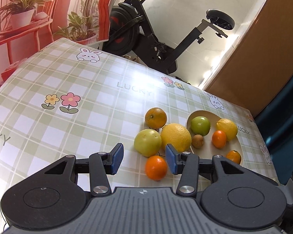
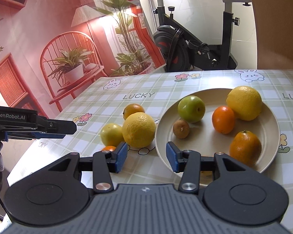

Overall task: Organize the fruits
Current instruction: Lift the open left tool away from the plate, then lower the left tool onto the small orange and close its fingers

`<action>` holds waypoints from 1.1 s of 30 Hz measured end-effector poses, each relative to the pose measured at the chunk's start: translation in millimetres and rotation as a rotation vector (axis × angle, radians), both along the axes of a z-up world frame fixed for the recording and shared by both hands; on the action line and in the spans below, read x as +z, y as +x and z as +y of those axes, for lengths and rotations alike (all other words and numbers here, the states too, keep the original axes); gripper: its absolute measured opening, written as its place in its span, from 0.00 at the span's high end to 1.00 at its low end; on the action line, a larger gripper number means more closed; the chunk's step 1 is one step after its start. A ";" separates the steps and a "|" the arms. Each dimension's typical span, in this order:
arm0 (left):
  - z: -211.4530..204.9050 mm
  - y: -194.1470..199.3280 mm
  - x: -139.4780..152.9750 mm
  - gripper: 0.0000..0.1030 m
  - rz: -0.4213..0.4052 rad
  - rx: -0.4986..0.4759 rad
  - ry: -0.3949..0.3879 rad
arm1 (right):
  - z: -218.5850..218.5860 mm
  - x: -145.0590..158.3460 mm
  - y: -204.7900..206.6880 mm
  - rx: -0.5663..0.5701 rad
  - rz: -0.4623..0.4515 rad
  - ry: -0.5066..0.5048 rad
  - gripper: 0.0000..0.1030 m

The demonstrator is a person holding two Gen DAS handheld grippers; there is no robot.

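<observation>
Between my left claw [image 1: 144, 160] pads, slightly right of centre, sits the small orange [image 1: 156, 167] on the bench [image 1: 68, 128]; both claws released, right claw [image 2: 146, 159] farther.

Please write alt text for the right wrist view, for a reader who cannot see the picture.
A beige plate on a checked tablecloth holds five fruits, with four more fruits lying on the cloth to its left. The open, empty right gripper points toward them, and the left gripper reaches in from the left edge.
</observation>
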State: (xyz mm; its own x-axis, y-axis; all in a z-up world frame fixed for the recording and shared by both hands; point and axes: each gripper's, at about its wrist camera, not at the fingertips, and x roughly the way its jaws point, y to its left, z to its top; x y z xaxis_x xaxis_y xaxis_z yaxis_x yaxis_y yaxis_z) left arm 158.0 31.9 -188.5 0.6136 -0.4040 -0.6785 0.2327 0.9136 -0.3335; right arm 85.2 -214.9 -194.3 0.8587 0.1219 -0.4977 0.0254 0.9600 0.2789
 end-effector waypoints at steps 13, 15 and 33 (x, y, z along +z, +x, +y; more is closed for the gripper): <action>-12.9 1.1 -13.0 0.52 0.035 -0.055 -0.001 | 41.7 -12.8 29.7 0.172 0.078 -0.058 0.54; -13.2 2.2 -12.7 0.52 0.035 -0.052 -0.003 | 47.2 -15.0 35.7 0.203 0.087 -0.059 0.54; -31.2 23.8 -49.9 0.52 0.147 -0.096 -0.036 | 50.5 -30.6 53.2 0.209 0.090 -0.042 0.54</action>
State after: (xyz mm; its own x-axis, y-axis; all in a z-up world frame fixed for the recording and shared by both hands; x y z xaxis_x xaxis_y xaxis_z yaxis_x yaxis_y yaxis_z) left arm 181.8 0.8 -238.4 0.4665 -0.4817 -0.7419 0.2648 0.8763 -0.4024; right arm 138.4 -164.3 -224.9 0.7687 0.2702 -0.5797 -0.1526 0.9577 0.2440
